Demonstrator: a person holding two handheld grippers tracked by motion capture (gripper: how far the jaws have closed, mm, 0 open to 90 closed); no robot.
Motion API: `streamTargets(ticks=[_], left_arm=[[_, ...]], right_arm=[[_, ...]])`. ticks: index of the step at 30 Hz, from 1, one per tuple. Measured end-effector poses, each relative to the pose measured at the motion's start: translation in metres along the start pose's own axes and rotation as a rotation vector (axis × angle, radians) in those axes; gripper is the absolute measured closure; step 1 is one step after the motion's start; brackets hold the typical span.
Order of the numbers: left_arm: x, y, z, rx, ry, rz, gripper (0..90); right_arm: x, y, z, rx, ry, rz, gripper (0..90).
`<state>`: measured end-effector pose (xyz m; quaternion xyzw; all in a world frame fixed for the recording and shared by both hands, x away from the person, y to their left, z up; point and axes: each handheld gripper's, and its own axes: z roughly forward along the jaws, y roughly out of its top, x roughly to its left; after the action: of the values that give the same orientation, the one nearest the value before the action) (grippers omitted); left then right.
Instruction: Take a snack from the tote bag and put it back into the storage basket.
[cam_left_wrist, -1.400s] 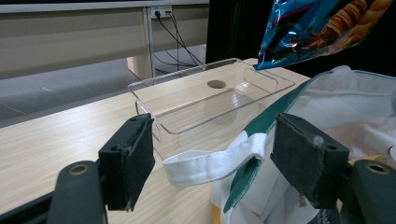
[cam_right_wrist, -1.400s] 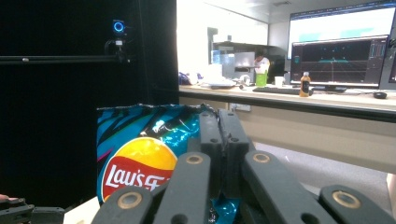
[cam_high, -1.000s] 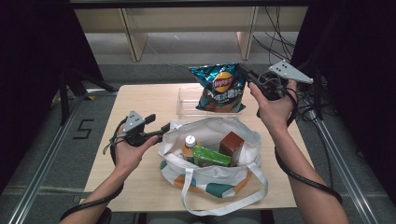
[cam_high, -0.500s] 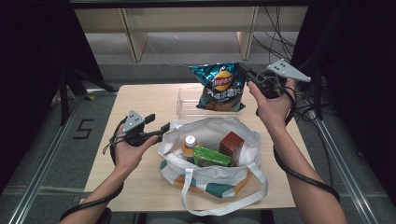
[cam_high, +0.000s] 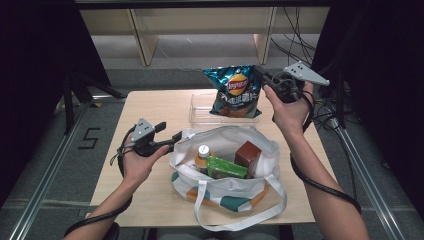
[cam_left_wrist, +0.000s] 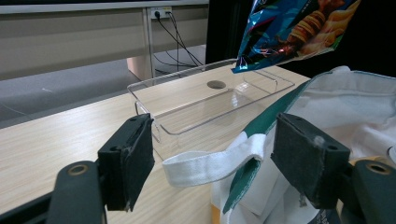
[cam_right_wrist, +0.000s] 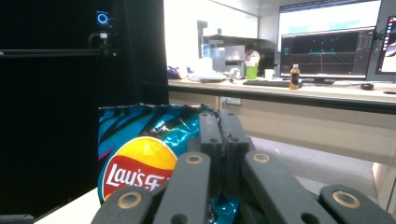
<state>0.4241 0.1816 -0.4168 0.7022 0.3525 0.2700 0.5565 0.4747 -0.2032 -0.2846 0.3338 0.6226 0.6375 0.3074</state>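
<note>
My right gripper (cam_high: 258, 71) (cam_right_wrist: 219, 128) is shut on the top corner of a blue Lay's chip bag (cam_high: 235, 92) (cam_right_wrist: 140, 158) (cam_left_wrist: 289, 32). The bag hangs upright in the air over a clear plastic tray (cam_high: 200, 107) (cam_left_wrist: 201, 102). A white tote bag (cam_high: 225, 187) with green and orange panels stands open at the table's front. In it are a white-capped bottle (cam_high: 202, 152), a green carton (cam_high: 225, 167) and a brown box (cam_high: 248, 152). At the tote's left rim my left gripper (cam_high: 169, 133) (cam_left_wrist: 217, 161) stands open, with a white strap (cam_left_wrist: 210, 163) lying loose between the pads.
The wooden table (cam_high: 155, 105) has bare surface to the left of the tray and the tote. Its far edge drops to a grey floor with wooden shelf legs (cam_high: 145, 42). Cables (cam_high: 295, 30) hang at the back right, and dark curtains flank both sides.
</note>
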Motion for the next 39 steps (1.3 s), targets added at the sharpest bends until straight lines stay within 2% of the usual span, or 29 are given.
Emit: streamTargets(ticks=[1,2,6,14,19,20,21,24,28,29,30,37,38,39], left_arm=[[0.000,0.000,0.000,0.000,0.000,0.001,28.2],[0.000,0.000,0.000,-0.002,-0.001,-0.003,28.1],[0.000,0.000,0.000,-0.002,-0.001,-0.003,28.1],[0.000,0.000,0.000,-0.003,0.001,-0.003,28.0],[0.000,0.000,0.000,-0.003,0.001,-0.001,27.9],[0.000,0.000,0.000,-0.004,0.001,-0.004,28.0],[0.000,0.000,0.000,-0.004,0.002,-0.001,27.9],[0.000,0.000,0.000,-0.005,0.002,-0.001,27.9],[0.000,0.000,0.000,-0.002,0.004,0.000,27.9],[0.000,0.000,0.000,0.001,0.005,0.000,27.9],[0.000,0.000,0.000,0.001,0.006,0.000,27.9],[0.000,0.000,0.000,0.000,0.007,-0.001,27.9],[0.001,0.000,0.000,-0.009,0.001,0.016,27.9],[0.000,0.000,0.000,-0.006,0.003,0.001,27.9]], right_arm=[[0.002,0.000,0.000,0.005,-0.013,0.022,90.0],[0.000,0.000,0.001,0.003,-0.006,0.005,90.0],[-0.001,0.000,0.004,0.008,-0.011,-0.008,90.0],[-0.004,-0.002,0.009,0.008,-0.021,0.009,90.0],[-0.006,-0.003,0.012,0.009,-0.025,0.002,90.0],[-0.006,-0.003,0.012,0.025,-0.026,0.020,90.0],[-0.007,-0.003,0.013,0.012,-0.026,0.003,90.0],[-0.007,-0.005,0.015,0.018,-0.031,0.022,90.0],[-0.009,-0.006,0.017,0.019,-0.033,0.015,90.0],[-0.008,-0.007,0.017,0.028,-0.043,0.029,90.0],[-0.010,-0.007,0.017,0.034,-0.034,0.018,90.0],[-0.011,-0.008,0.020,0.028,-0.041,0.019,90.0],[-0.011,-0.008,0.020,0.033,-0.046,0.030,90.0],[-0.012,-0.009,0.021,0.032,-0.047,0.026,90.0]])
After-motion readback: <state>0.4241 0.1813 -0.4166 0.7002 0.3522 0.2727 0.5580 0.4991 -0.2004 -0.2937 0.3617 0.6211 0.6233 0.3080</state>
